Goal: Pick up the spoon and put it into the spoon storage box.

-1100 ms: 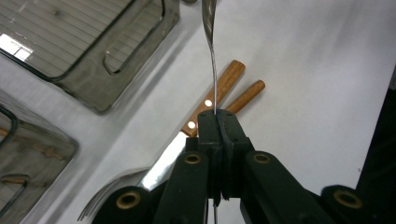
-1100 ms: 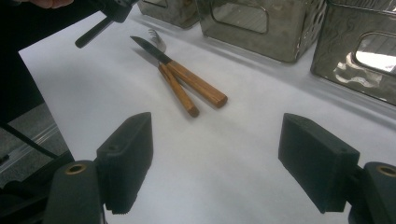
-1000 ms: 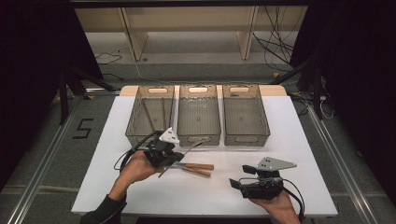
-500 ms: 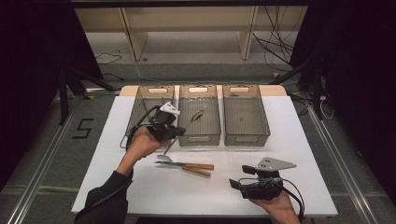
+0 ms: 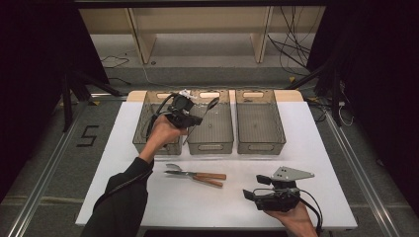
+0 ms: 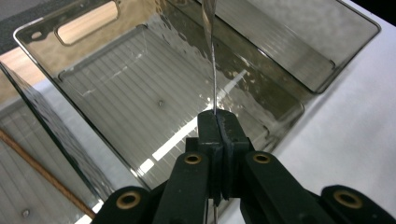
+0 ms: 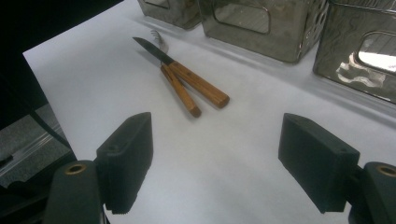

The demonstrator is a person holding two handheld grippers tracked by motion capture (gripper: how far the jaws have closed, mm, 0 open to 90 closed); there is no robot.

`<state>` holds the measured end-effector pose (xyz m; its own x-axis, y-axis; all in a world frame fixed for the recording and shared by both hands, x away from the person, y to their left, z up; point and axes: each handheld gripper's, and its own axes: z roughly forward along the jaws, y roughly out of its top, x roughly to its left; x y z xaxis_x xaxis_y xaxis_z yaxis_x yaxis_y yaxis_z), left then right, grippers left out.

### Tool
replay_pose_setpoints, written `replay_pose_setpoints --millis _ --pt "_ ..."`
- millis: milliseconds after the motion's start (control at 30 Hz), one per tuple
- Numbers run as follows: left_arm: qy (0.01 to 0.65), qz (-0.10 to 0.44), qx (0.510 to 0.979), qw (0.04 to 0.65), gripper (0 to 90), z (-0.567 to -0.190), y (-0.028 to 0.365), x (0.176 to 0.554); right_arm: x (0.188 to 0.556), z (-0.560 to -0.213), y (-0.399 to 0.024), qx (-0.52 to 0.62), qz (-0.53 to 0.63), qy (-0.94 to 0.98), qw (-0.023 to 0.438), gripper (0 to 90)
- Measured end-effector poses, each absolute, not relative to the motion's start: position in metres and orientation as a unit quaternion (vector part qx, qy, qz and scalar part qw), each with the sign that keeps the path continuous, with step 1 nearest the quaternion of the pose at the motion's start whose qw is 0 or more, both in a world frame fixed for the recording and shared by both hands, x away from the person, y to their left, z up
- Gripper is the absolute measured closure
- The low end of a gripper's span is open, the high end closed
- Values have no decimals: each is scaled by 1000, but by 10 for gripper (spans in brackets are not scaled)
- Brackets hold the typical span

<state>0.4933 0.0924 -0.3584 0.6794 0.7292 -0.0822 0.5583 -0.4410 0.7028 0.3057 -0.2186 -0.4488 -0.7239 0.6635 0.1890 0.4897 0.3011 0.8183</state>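
My left gripper [image 5: 196, 118] [image 6: 217, 119] is raised over the middle clear bin [image 5: 210, 145] [image 6: 107, 84] and is shut on the thin handle of a metal spoon [image 5: 212, 104] [image 6: 212, 56], whose bowl points away over the bin. A wooden-handled knife [image 5: 197, 174] [image 7: 191, 79] and a wooden-handled fork [image 5: 173, 167] [image 7: 159, 41] lie side by side on the white table [image 5: 321, 148]. Near the front right edge my right gripper [image 5: 249, 194] [image 7: 217, 135] rests low, open and holding nothing, with its jaws aimed toward the knife and fork.
Three clear bins stand in a row at the back: the left one [image 5: 148, 133], the middle one, the right one [image 5: 259, 145]. A thin brown rod [image 6: 32, 161] shows through the left bin's wall. A dark floor surrounds the table.
My left gripper has lifted the spoon off the table and carried it back, from beside the knife and fork up over the middle bin. The right gripper has stayed put.
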Motion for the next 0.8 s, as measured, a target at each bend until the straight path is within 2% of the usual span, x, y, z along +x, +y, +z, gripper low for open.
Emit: replay_pose_setpoints --millis 367,800 --pt "402 124 833 361 891 -363 77 521 305 -449 -219 360 470 801 90 270" --pt "420 128 824 358 890 -385 74 533 305 -450 -219 360 470 802 86 270"
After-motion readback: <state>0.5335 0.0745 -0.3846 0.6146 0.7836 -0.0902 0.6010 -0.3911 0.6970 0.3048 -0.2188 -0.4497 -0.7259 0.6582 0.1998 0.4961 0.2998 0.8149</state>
